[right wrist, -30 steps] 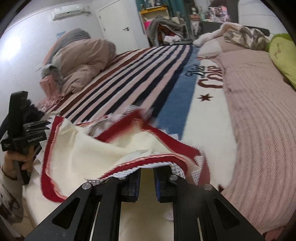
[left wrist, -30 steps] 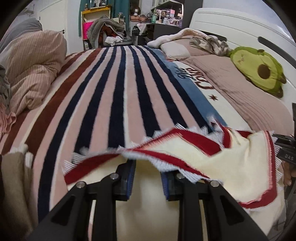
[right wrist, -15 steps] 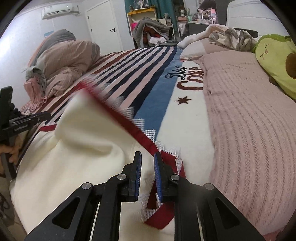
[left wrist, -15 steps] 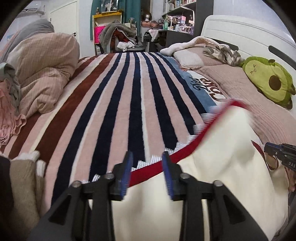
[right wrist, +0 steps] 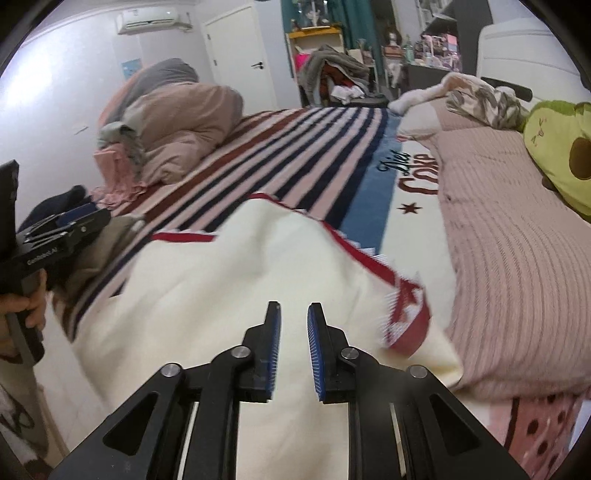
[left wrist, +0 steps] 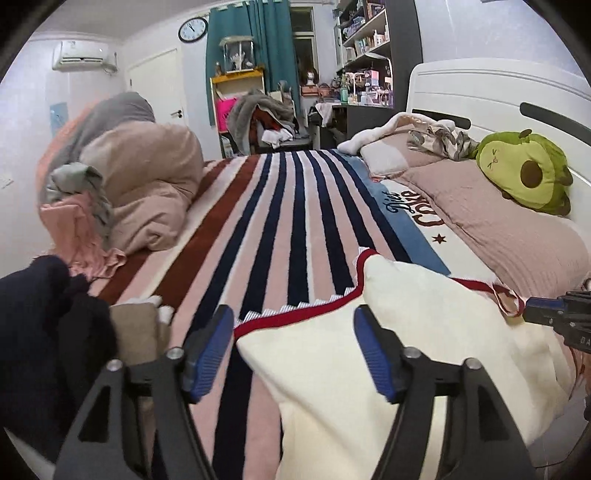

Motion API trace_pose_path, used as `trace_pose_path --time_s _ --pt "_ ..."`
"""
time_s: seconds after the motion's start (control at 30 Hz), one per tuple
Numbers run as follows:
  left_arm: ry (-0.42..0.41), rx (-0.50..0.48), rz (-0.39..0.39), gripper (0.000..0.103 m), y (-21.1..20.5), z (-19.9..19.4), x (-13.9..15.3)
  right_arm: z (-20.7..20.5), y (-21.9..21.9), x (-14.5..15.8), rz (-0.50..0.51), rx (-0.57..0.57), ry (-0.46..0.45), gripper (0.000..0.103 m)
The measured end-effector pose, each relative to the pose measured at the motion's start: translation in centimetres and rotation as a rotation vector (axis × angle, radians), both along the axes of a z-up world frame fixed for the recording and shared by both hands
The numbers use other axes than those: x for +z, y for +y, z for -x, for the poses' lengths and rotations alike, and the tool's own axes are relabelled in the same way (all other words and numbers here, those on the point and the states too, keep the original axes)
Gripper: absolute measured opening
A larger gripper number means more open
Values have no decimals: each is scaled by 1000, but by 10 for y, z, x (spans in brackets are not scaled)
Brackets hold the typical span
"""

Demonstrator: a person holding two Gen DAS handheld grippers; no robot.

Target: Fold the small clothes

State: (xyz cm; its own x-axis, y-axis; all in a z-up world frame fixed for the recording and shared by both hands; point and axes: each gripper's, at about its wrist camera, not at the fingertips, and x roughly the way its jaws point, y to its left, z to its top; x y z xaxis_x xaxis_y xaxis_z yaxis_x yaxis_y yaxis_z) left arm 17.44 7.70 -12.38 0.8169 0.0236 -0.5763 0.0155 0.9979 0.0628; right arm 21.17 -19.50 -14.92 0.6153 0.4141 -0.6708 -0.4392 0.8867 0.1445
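Both grippers now off cream garment (left wrist: pixel 388 369), whose red-trimmed edge they pinched a second ago. Left gripper (left wrist: pixel 293 350) jaws opening wide, nothing pressed between. Right gripper (right wrist: pixel 293 347) jaws parting slightly, empty. Garment lies folded on striped blanket (left wrist: pixel 280 229), near pink pillow (left wrist: pixel 498 229).

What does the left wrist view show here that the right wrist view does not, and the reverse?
Left wrist only: a wall clock and the dark garment at its near left. Right wrist only: the hand holding the left gripper, jaws opening, nothing between. Both: the cream cloth with red trim, the striped blanket, the avocado plush.
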Motion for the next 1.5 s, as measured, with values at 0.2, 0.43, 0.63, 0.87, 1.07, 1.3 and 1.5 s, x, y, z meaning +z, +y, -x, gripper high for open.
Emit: trace_pose_path --time_s 0.2,0.43,0.63,0.87,1.07,1.3,1.5 --pt "28 25 44 79 5 49 -10 41 19 2 -13 46 1 18" --pt "146 76 221 86 28 99 -51 76 44 -21 -11 109 63 20" --pt "257 104 462 86 46 122 -105 86 61 -34 21 126 71 20" --pt "292 31 729 86 42 117 -134 84 81 -40 50 170 58 20" --pt "262 4 796 85 28 87 -136 75 92 -57 69 196 100 21" --pt "236 10 749 45 9 55 -128 83 103 -73 126 227 96 21" --pt "138 -52 602 15 -11 53 -95 85 101 -77 79 227 108 21"
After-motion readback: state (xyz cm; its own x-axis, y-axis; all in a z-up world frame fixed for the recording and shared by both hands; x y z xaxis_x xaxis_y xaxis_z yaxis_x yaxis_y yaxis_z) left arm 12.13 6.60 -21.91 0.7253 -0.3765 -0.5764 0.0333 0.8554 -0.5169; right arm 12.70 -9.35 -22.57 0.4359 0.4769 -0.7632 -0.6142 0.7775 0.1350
